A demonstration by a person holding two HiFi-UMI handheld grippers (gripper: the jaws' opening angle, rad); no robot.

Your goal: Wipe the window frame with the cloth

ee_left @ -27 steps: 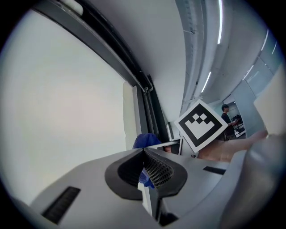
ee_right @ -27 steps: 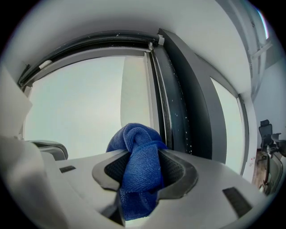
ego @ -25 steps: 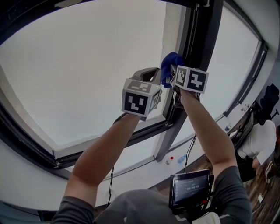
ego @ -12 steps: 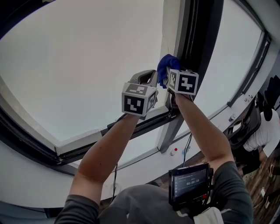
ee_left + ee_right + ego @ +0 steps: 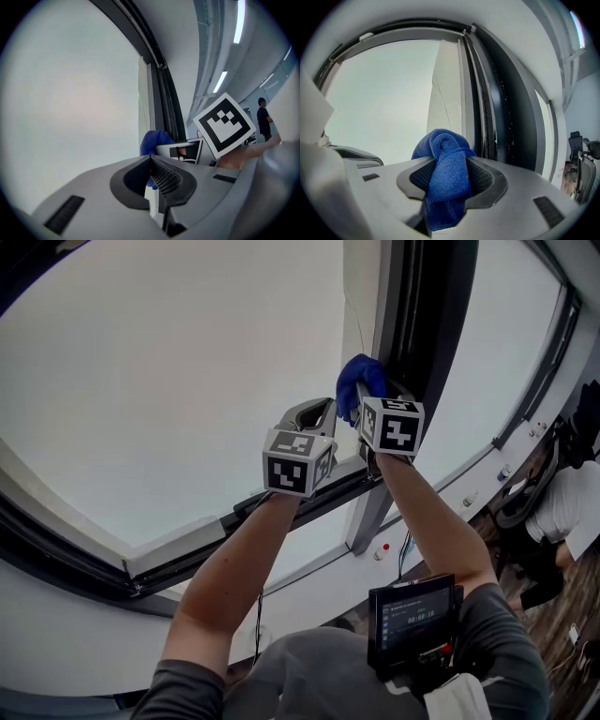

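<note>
A bunched blue cloth (image 5: pixel 359 381) is pressed against the dark vertical window frame (image 5: pixel 422 315), beside its white strip. My right gripper (image 5: pixel 364 397) is shut on the cloth (image 5: pixel 445 173), which bulges out past the jaws in the right gripper view, with the frame (image 5: pixel 497 108) just beyond it. My left gripper (image 5: pixel 315 411) hovers just left of it, facing the glass. Its jaws (image 5: pixel 152 161) are shut with nothing between them. The left gripper view also shows the cloth (image 5: pixel 154 139) and the right gripper's marker cube (image 5: pixel 225 124).
The lower frame bar (image 5: pixel 187 540) runs diagonally below my arms and meets the vertical frame at a corner (image 5: pixel 370 486). A small screen (image 5: pixel 412 613) hangs at my chest. A person in white (image 5: pixel 572 502) sits at the right edge. A red-topped item (image 5: pixel 385 547) lies on the sill.
The right gripper and cloth have slid a little down the vertical frame toward the bottom corner. The left gripper has stayed beside it, still shut and empty.
</note>
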